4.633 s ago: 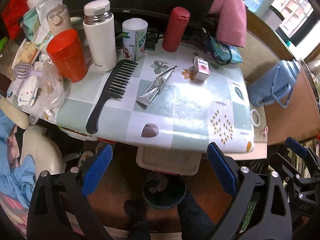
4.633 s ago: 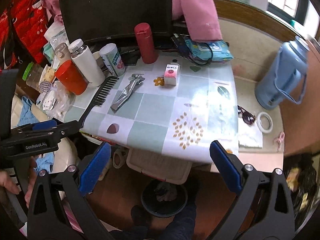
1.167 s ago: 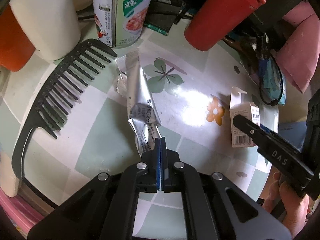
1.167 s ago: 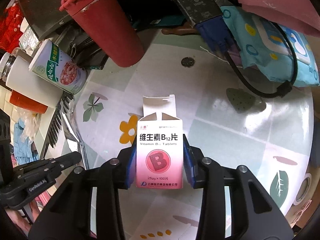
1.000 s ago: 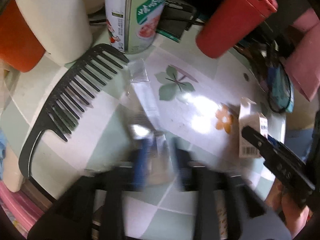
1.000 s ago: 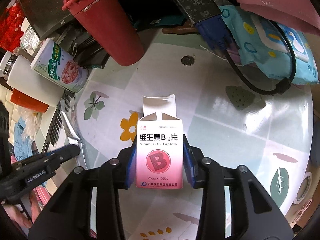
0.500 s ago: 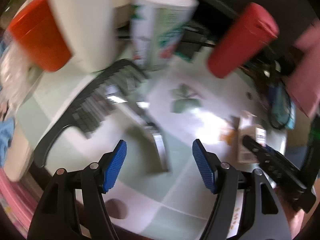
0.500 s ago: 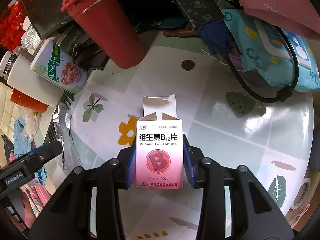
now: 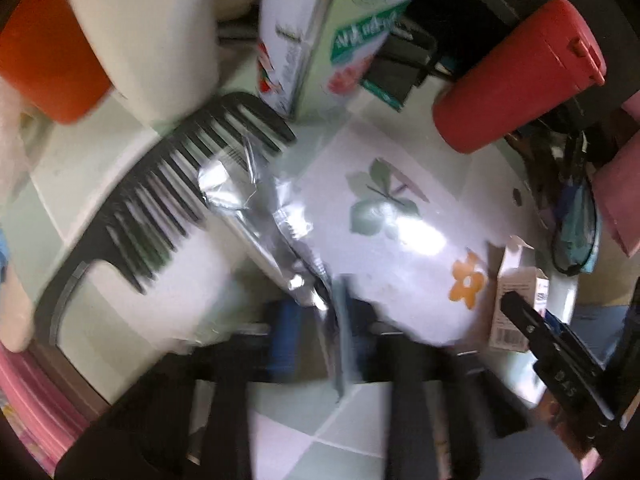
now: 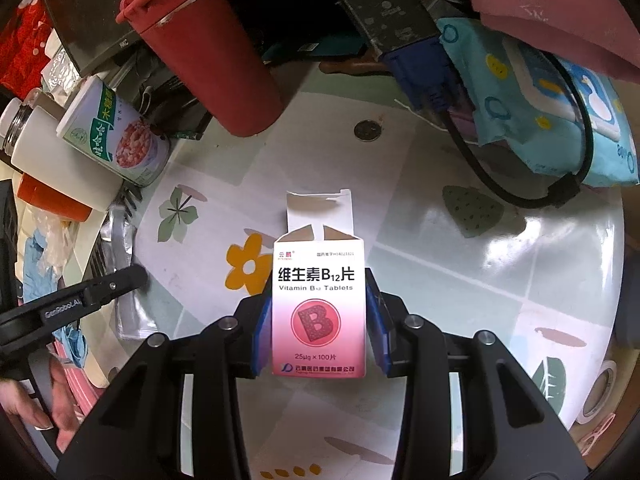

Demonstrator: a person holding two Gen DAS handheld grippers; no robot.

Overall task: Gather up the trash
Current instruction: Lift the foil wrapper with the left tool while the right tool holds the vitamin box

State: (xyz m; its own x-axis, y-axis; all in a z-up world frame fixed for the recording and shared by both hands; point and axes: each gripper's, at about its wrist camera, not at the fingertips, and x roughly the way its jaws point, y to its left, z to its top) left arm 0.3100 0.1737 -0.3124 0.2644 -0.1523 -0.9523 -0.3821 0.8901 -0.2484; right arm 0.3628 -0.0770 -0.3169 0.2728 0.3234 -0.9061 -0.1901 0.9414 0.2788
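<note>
**Both claws at the trash on the table**

The table (image 10: 460,280) has a glossy cloth of pale green and white squares with leaf and flower prints, and clutter along its far edge. A dark monitor (image 10: 80,20) stands at the back with pink cloth (image 10: 560,12) hanging beside it. In front of them, going from the left, stand an orange cup (image 9: 44,52), a white flask (image 9: 144,32), a green-and-white can (image 9: 332,28) and a red flask (image 9: 516,76). A blue patterned pack (image 10: 560,120) lies on the right with a black cable (image 10: 520,196) looped over it.

A black comb (image 9: 152,216) lies slantwise at the left, its teeth towards the middle of the table. The foil wrapper (image 9: 256,216), crumpled and silver, lies partly over the comb's teeth and runs down to the left claw (image 9: 320,340). This claw is blurred in its own view; its jaws have just been closing and now stand together on the wrapper's near end. In the right view a hand (image 10: 44,408) holds this claw's grip.

The right claw (image 10: 318,320) is clamped on the pill box (image 10: 319,304), a pad on each side. The box is pink and white with a red B, stands upright on the table with its top flap open, just right of an orange flower print.

A coin (image 10: 367,130) lies near the red flask's foot. A tape roll (image 10: 600,392) sits at the table's right edge.
</note>
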